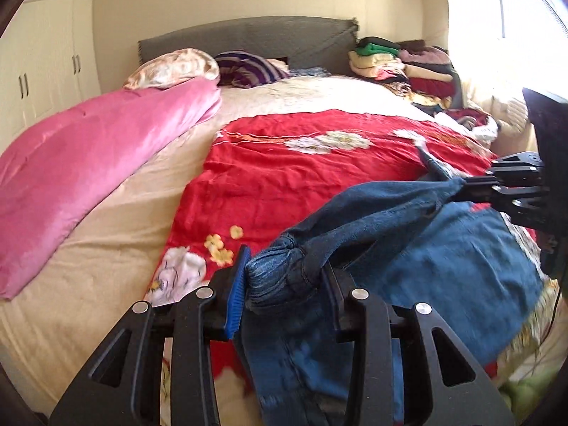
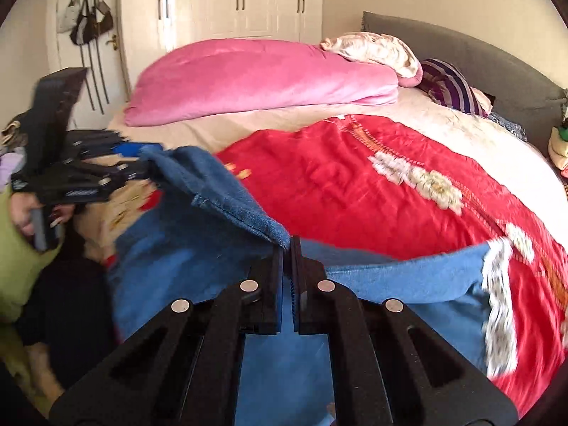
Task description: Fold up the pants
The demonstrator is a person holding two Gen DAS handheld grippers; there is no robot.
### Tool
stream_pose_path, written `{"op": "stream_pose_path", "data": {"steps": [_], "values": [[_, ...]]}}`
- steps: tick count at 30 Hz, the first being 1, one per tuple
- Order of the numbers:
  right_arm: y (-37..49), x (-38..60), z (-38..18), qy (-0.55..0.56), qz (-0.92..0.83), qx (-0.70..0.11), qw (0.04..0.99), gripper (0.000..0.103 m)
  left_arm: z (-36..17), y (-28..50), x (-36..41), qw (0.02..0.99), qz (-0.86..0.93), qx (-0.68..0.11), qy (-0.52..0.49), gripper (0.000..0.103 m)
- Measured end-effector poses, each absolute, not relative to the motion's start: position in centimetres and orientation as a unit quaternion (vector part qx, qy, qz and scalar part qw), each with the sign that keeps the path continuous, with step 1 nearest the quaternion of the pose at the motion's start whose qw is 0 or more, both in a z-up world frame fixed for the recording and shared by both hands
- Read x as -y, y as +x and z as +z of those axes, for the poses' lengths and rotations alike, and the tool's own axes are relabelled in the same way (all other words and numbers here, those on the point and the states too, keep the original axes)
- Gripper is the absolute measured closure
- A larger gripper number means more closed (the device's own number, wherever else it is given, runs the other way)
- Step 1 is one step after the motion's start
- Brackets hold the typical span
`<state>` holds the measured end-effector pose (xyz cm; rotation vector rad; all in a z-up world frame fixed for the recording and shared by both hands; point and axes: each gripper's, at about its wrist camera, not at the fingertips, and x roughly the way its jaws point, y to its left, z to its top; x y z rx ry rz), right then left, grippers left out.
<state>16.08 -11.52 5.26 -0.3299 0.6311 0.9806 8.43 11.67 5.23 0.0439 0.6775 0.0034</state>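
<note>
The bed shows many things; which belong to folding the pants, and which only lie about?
For the job:
- jeans
- left gripper, shut on the jeans
- right gripper, shut on the jeans

Lying about:
- red blanket
- pink quilt
- striped pillow
- pile of clothes

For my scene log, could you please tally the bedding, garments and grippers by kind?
Jeans: 1
Red floral cover: 1
Pink quilt: 1
Striped pillow: 1
Grippers: 2, left gripper and right gripper, both clamping the jeans
Total: 6
</note>
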Motion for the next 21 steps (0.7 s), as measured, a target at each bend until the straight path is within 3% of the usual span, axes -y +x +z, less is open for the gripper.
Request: {"op": "stream_pose_path", "data": {"steps": [11, 13, 15, 21], "values": [[6.3, 12.3, 0.4, -0.205, 0.505, -0.347, 0.763, 0.102, 1.4, 3.1, -11.0, 0.911, 0.001, -0.412, 0.017, 0.064], [5.8, 12.1, -0.6, -0.203, 0.506, -0.36, 0.757, 0.102, 1.2, 2.5, -11.3, 0.908, -0.002, -0.419, 0.012, 0.062], [5.4, 12.2, -1.2, -0.196, 0.503, -0.371, 0.756, 0.102, 1.1, 1.9, -11.6, 0.904, 0.006, -0.428, 0.01, 0.048], [4.6, 11.9, -2.4, -0.199, 0.502, -0.377, 0.752, 0.102, 2.7, -0.5, -12.7, 0.91, 0.022, -0.413, -0.03, 0.046]]}}
